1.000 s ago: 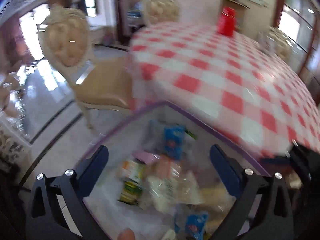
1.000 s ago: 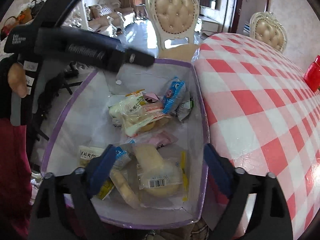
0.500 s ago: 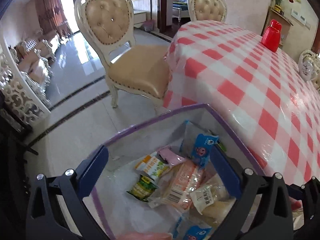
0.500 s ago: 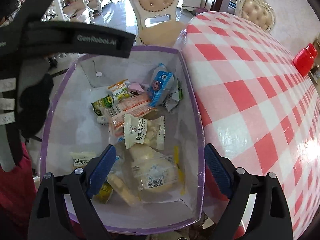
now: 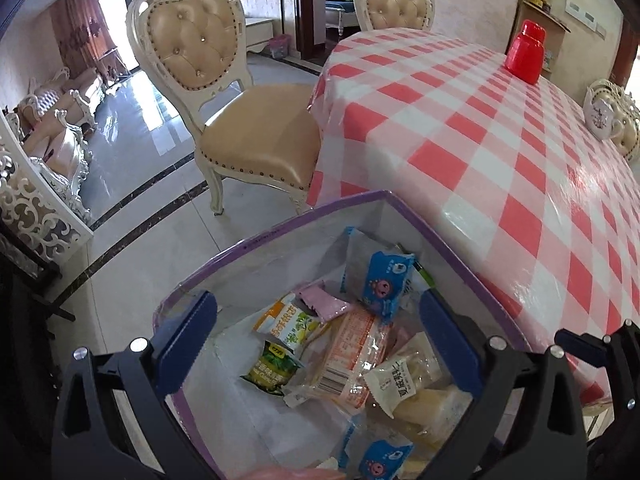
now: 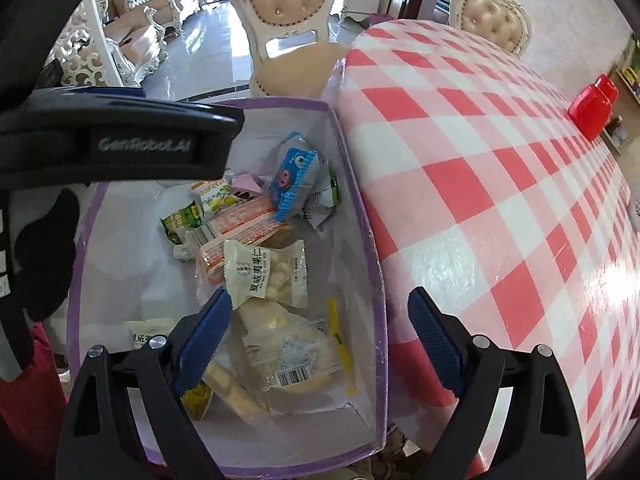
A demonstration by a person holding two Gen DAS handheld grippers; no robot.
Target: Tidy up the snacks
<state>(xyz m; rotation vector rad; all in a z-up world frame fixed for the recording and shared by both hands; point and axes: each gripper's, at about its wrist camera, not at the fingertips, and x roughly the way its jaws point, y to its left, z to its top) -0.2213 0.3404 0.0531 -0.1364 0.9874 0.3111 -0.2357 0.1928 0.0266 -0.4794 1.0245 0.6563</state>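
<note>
A purple-rimmed white box point(image 5: 280, 232) point(image 6: 360, 208) stands beside the checked table and holds several snack packs. Among them are a blue cartoon pack point(image 5: 386, 280) point(image 6: 294, 178), a long orange-printed pack point(image 5: 352, 356) point(image 6: 240, 224), a green pack point(image 5: 272, 368) point(image 6: 186, 218) and a clear nut pack point(image 5: 404, 380) point(image 6: 266, 276). My left gripper point(image 5: 316, 340) is open and empty above the box. My right gripper point(image 6: 320, 332) is open and empty over the box's near end, above a bread pack point(image 6: 296, 356). The left gripper's body point(image 6: 120, 140) crosses the right wrist view.
A round table with a red and white checked cloth point(image 5: 500, 132) point(image 6: 500, 184) stands right of the box, with a red container point(image 5: 526, 56) point(image 6: 592, 112) on it. A cream padded chair point(image 5: 224, 100) point(image 6: 288, 12) stands beyond the box. A white cup point(image 5: 600, 112) sits at the table's right.
The left gripper's view has swung left and steadied over the box. A clear nut pack now lies on top of the snacks in the middle of the box. Both grippers stay open.
</note>
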